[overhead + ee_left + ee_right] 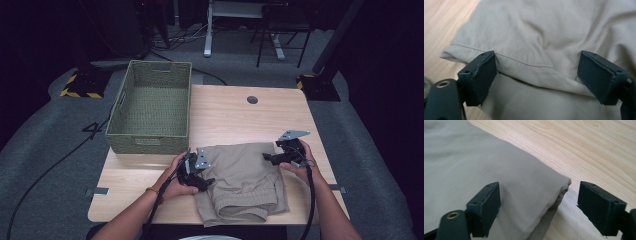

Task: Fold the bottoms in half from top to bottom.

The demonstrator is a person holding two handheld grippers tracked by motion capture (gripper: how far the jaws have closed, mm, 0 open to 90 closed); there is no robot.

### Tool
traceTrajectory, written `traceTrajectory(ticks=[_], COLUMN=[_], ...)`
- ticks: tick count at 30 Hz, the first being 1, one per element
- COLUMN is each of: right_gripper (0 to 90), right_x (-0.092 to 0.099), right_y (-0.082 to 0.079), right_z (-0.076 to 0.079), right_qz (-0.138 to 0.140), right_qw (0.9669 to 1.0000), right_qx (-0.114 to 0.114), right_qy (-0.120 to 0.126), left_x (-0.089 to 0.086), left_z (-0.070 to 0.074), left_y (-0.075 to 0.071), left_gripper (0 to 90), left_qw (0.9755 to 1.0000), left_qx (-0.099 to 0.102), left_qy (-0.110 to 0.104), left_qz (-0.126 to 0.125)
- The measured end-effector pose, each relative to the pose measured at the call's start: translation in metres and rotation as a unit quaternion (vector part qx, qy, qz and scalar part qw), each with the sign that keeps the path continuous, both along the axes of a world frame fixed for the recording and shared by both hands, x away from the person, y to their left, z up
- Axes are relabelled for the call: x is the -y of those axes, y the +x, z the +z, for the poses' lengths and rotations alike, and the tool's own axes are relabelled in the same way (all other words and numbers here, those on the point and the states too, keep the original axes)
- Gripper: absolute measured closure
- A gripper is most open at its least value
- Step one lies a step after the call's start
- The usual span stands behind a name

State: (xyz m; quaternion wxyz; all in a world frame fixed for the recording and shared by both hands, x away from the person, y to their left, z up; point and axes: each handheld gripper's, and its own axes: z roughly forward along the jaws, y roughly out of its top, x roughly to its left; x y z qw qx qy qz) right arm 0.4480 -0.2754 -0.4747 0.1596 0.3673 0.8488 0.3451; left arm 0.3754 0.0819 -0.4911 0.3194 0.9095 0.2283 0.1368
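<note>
Left gripper (206, 181) jaws wide over the shorts (245, 181) hem, gripping nothing. Right gripper (268, 158) also open (straddling the folded corner). Basket (150, 142) beyond.

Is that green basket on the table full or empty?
Empty. The high view looks straight into the basket and shows only its bare woven floor; the tan shorts lie outside it, on the table.

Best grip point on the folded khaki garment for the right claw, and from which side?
Probably the folded corner of the khaki garment nearest the right claw. Come in low from the bare table side, one jaw over the top layer, one under the stack. The layers end there in a thick, slightly lifted edge, and the open jaws already straddle it. The left claw stands open at a hem on the opposite side.
</note>
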Motion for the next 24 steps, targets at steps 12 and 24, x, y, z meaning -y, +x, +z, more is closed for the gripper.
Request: traceTrajectory(ticks=[12, 24], right_gripper=[23.6, 78.4], right_x=[-0.012, -0.007], right_y=[0.014, -0.016], right_z=[-0.02, -0.014], right_qz=[0.03, 0.138], right_qw=[0.9991, 0.9904], right_qx=[-0.031, -0.013], right_qy=[0.0, -0.004], left_x=[-0.027, -0.056], left_z=[0.007, 0.013], left_y=[-0.002, 0.003], left_gripper=[15.8, 16.5], left_qw=[0.9994, 0.9968], left_qx=[0.0, 0.002], left_qy=[-0.031, -0.036], left_qz=[0.017, 0.071])
